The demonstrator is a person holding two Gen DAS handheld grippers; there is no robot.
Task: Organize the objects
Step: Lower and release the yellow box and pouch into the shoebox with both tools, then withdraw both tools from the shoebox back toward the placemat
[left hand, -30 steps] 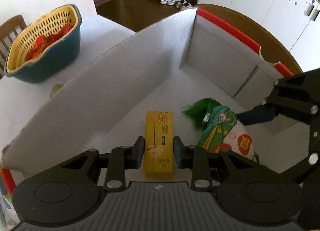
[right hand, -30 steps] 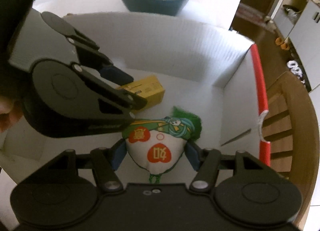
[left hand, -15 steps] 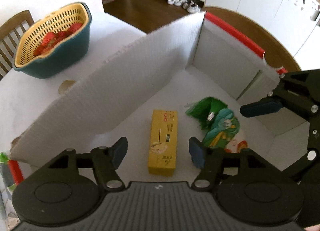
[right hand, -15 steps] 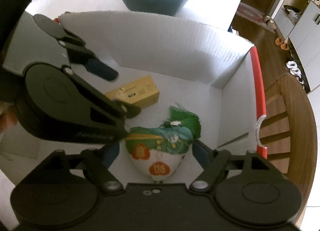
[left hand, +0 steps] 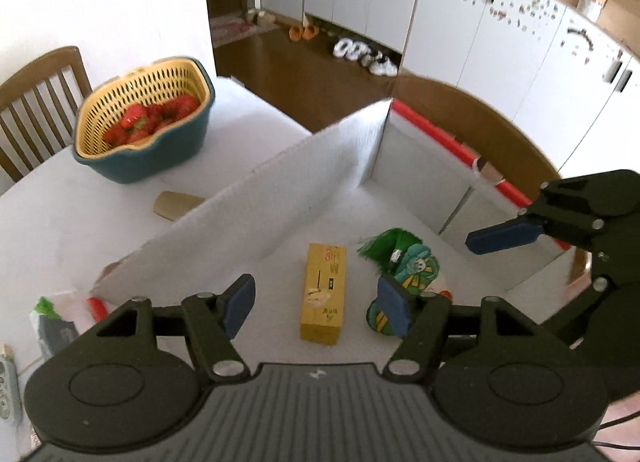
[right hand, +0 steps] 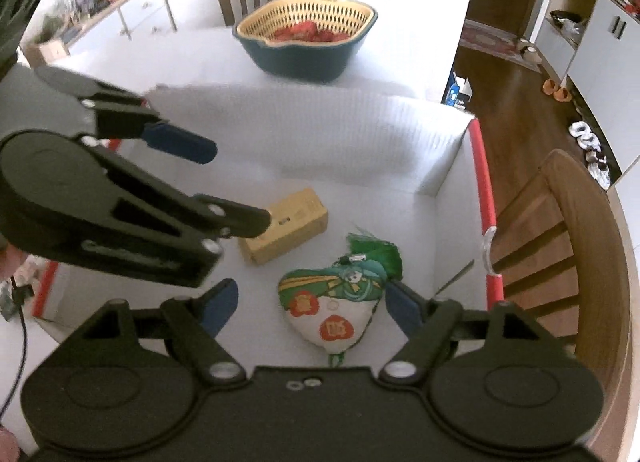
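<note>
My left gripper [left hand: 316, 302] hangs above the floor of a white cardboard box [left hand: 280, 189], its jaws spread apart and holding nothing after just opening. Below and between its blue pads [left hand: 239, 304] lies a yellow carton [left hand: 323, 300], flat on the box floor and touched by neither pad. My right gripper [right hand: 310, 308] is likewise parted, its jaws having just been opening, and the heart-shaped fabric pouch [right hand: 334, 312] with its green tassel rests on the box floor between the pads, free of both. Carton and pouch lie side by side, close but apart. The box's far rim carries a red edging strip [right hand: 482, 197]. Beyond the box wall, on the white table [left hand: 48, 213], stands a teal basket with a yellow strainer insert [left hand: 144, 125] holding strawberries [left hand: 148, 121]. A small tan object [left hand: 176, 205] lies on the table between basket and box. Wooden chairs [right hand: 560, 254] stand around the table, and white cabinets [left hand: 480, 21] line the far wall.
</note>
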